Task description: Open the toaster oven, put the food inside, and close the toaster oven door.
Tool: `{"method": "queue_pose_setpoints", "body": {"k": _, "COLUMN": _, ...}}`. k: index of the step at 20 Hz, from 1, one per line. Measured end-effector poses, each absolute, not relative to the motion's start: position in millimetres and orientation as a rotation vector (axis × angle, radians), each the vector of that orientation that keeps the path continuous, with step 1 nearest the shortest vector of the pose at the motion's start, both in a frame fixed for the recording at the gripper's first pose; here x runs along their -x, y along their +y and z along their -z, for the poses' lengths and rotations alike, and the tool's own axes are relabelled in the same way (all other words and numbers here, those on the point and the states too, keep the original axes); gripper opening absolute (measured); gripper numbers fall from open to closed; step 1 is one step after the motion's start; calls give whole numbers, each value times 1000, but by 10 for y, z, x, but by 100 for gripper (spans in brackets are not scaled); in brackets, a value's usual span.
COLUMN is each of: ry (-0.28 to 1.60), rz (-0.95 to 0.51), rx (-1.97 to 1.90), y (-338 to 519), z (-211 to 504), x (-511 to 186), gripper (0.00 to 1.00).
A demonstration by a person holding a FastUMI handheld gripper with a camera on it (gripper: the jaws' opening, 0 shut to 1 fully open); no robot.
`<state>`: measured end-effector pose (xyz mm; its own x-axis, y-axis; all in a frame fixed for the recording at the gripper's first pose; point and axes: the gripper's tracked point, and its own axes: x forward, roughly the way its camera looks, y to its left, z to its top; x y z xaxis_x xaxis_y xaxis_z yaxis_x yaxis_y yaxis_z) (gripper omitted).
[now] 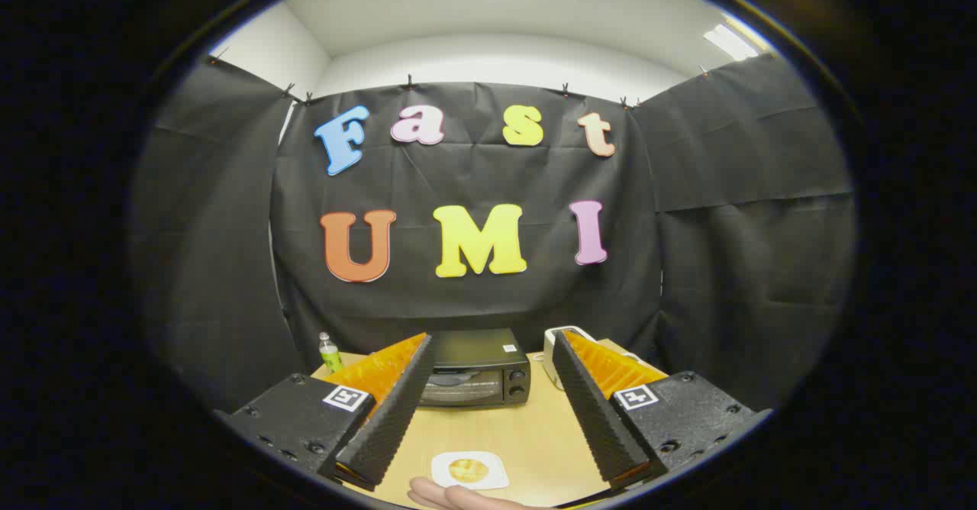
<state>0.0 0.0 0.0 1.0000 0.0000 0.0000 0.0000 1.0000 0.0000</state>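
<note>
A black toaster oven [477, 372] stands at the back of the wooden table [527, 434], its door shut, with two knobs on its right side. It sits beyond my fingers, in the gap between them. A small white plate [488, 483] lies on the near part of the table and carries a round golden piece of food [468, 469]. The plate lies low between my fingers. My gripper [492, 350] is open, held well above the table, with nothing between its fingers.
A white appliance [551, 351] stands to the right of the oven, partly hidden by my right finger. A small green bottle [330, 353] stands at the table's back left corner. A person's hand [450, 496] rests at the table's near edge, touching the plate.
</note>
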Motion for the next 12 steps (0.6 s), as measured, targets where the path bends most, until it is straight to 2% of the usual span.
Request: {"method": "queue_pose_setpoints", "body": {"k": 12, "ry": 8, "rz": -13, "rx": -12, "y": -11, "z": 48, "x": -5, "gripper": 100}}
